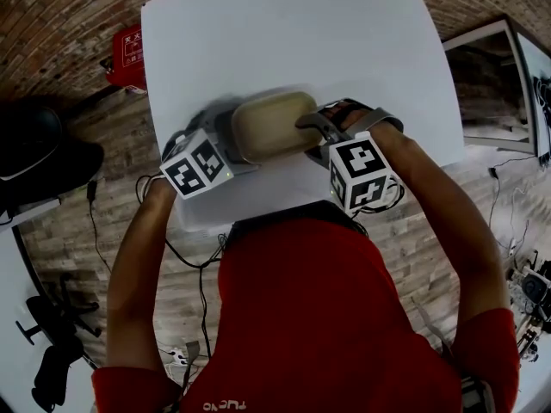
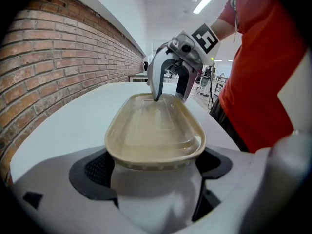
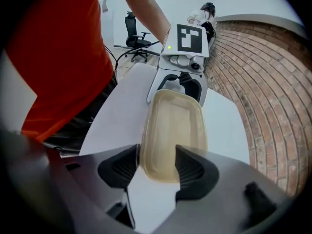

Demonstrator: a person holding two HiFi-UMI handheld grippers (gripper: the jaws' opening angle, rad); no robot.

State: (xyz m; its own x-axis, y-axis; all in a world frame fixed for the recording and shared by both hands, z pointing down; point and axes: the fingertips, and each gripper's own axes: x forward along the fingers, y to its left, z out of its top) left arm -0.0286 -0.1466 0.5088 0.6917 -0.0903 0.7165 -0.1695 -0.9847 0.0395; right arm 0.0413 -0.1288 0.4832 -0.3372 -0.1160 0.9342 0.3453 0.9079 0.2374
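We judge the taking-hold to be done: the tray (image 1: 271, 126) is gripped at both short ends, and what is left, as far as the views show, is all that comes after a grip, since neither end has been let go; the tray sits over the near half of the table (image 1: 258, 33), a little in from the table's near edge, and whether its base touches the table we cannot tell; the left gripper (image 2: 156, 172) has one short end of the tray between its jaws, which are closed in on it; its dark pads (image 2: 100, 168) stand against the rim on either side, and the tray runs lengthwise away from them above the table; the right gripper (image 3: 157, 168) is clenched on the opposite short end, and there the tray does not lie wholly between the fingers: one finger (image 2: 156, 89) dips inside the tray against its end wall while the other sits outside that wall, so that the wall alone is pinched; in the right gripper view that end shows partly under one pad and just beside the other; the tray looks empty to us, and its rim is a little blurred in the head view; the red shirt (image 1: 336, 317) is just off the table's near edge, and a brick wall (image 2: 48, 57) stands beyond the table's far edge.
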